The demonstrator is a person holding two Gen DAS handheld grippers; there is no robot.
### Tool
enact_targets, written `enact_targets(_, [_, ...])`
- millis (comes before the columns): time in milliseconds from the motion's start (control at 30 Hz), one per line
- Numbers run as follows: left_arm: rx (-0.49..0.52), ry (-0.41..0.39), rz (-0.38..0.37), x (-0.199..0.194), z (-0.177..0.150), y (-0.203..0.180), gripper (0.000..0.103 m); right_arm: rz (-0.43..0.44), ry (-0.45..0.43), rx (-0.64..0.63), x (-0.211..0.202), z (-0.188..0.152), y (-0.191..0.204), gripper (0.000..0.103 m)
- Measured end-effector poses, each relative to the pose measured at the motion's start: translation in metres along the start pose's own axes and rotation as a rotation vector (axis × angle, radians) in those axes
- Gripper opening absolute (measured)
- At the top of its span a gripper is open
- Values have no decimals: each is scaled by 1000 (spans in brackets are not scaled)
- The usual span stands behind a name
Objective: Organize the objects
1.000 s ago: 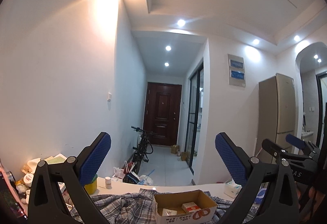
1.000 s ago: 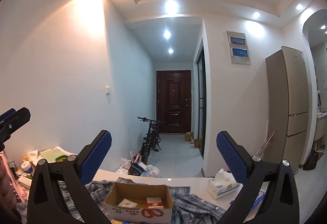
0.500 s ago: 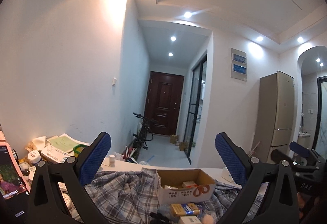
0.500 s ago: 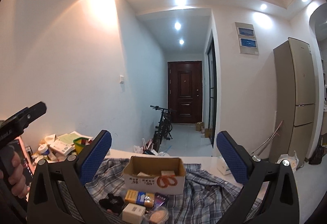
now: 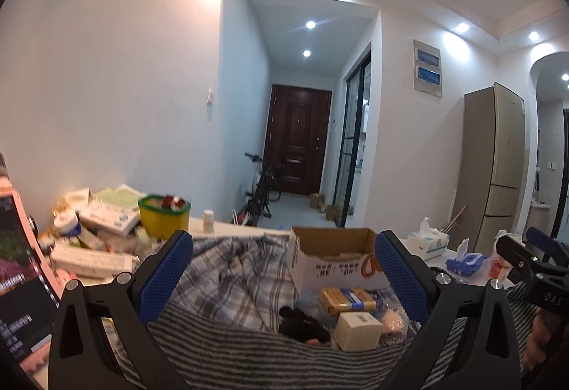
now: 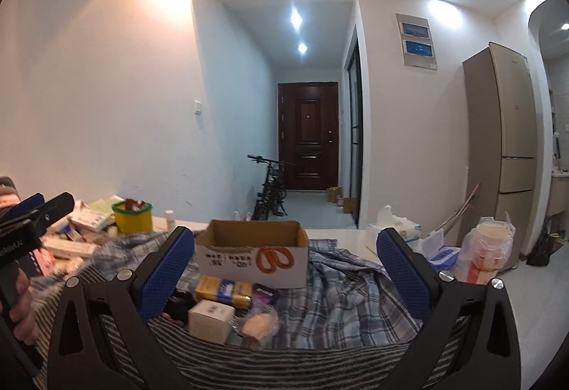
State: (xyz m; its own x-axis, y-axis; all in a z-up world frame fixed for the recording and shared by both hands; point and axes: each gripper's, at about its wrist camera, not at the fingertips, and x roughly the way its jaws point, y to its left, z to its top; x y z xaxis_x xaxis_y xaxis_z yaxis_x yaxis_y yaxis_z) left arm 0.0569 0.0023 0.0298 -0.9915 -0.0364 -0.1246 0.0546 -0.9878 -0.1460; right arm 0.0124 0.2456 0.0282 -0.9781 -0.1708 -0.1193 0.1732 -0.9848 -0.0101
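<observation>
An open cardboard box stands on a plaid cloth. In front of it lie a yellow-and-blue packet, a white carton, a black object, a pink round item in plastic and a small purple pack. My left gripper is open and empty, above and short of these things. My right gripper is open and empty, likewise. Each gripper shows at the edge of the other's view.
At the left lies a heap of medicine boxes with a yellow tub and a small white bottle. A phone stands far left. Tissue packs and a bagged container sit right.
Both grippers have tilted downward, so the tabletop, the box and the small items before it have come into view. Both stay open.
</observation>
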Motion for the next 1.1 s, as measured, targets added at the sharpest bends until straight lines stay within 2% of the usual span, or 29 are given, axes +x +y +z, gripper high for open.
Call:
enact_targets(267, [4, 78, 29, 19, -21, -2, 103, 21, 129, 75, 25, -21, -13, 102])
enact_targets(567, [14, 107, 68, 27, -30, -6, 103, -18, 154, 65, 32, -26, -14, 102])
enact_targets(733, [2, 140, 55, 39, -33, -4, 103, 19, 173, 77, 38, -26, -13, 99])
enact_targets(800, [6, 130, 44, 47, -32, -5, 103, 19, 184, 80, 43, -24, -12, 99])
enact_targets(867, [22, 158, 59, 61, -28, -8, 103, 31, 196, 84, 49, -21, -10, 97])
enact_targets(1000, [-9, 151, -7, 73, -26, -7, 103, 34, 225, 75, 65, -17, -4, 95])
enact_targets(1100, [2, 171, -9, 83, -33, -12, 103, 22, 253, 66, 79, -21, 1, 95])
